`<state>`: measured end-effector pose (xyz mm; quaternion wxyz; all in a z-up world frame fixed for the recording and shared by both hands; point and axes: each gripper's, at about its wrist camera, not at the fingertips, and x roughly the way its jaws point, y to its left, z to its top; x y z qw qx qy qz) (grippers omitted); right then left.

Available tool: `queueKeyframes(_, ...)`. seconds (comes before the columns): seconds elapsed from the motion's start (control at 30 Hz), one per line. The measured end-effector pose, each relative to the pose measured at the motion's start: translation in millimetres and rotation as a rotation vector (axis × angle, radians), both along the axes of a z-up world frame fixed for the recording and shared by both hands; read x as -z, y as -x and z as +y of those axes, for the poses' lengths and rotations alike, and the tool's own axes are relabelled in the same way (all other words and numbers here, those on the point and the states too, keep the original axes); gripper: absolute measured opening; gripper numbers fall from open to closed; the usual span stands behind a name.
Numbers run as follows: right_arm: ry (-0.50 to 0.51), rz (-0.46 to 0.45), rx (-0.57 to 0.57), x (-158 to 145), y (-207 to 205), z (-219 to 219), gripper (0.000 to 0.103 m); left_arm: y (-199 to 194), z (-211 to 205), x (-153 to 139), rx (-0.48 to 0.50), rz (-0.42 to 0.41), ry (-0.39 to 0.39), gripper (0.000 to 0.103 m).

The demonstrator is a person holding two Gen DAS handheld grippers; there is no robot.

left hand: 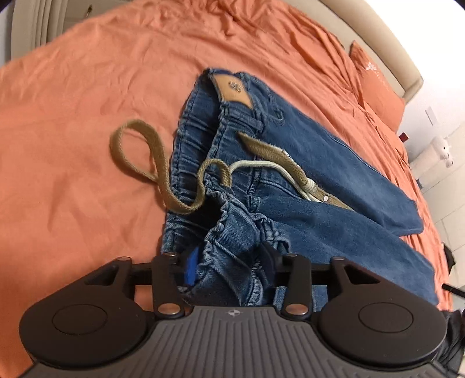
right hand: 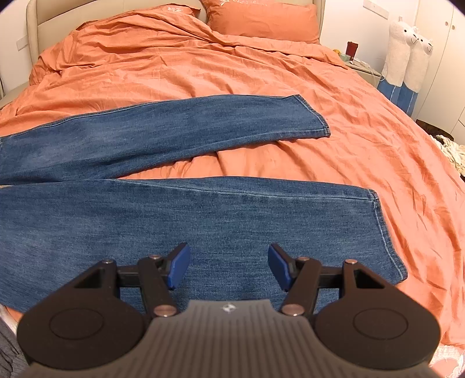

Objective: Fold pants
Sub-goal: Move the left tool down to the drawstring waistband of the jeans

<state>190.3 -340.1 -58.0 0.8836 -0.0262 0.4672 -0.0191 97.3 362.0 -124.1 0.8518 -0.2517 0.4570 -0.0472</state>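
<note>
Blue jeans (left hand: 293,186) lie on the orange bed cover (left hand: 72,151), waist toward me in the left wrist view, with a tan leather patch (left hand: 234,90) and an olive drawstring (left hand: 136,162) looped out to the left. My left gripper (left hand: 229,261) has bunched waistband fabric between its blue pads (left hand: 190,269); the jaws stand fairly wide apart around it. In the right wrist view both legs (right hand: 186,221) lie spread, hems to the right. My right gripper (right hand: 229,266) is open and empty just above the near leg.
Orange pillows (right hand: 261,20) and a beige headboard (right hand: 32,26) are at the far end. A nightstand (right hand: 363,69) with small items and two white plush llamas (right hand: 407,55) stand at the right. Crumpled cloth (right hand: 453,151) lies on the floor at the right.
</note>
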Motion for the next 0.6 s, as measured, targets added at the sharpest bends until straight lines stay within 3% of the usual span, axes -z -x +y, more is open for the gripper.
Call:
queueKeyframes(0.1, -0.002, -0.009, 0.000, -3.0, 2.9, 0.1, 0.059, 5.9, -11.5, -11.0, 0.025, 0.040, -0.061, 0.010)
queueKeyframes(0.2, -0.002, -0.020, 0.003, -3.7, 5.1, -1.3, 0.060, 11.1, -20.4, -23.6, 0.030, 0.112, -0.136, 0.009)
queueKeyframes(0.37, 0.011, -0.001, 0.007, -0.5, 1.8, -0.3, 0.060, -7.4, -14.5, 3.5, -0.004, 0.264, -0.178, 0.010)
queueKeyframes(0.47, 0.002, 0.006, 0.012, -0.1, 1.8, -2.6, 0.060, -15.9, -12.5, 16.1, -0.023, 0.296, -0.174, 0.020)
queueKeyframes(0.53, -0.012, 0.014, 0.016, -1.0, 2.2, -5.0, 0.060, -15.9, -14.8, 7.6, -0.008, 0.298, -0.189, 0.025)
queueKeyframes(0.6, -0.027, 0.027, 0.022, -2.2, 1.0, -8.0, 0.061, -17.6, -22.1, -9.4, 0.000, 0.290, -0.250, 0.046)
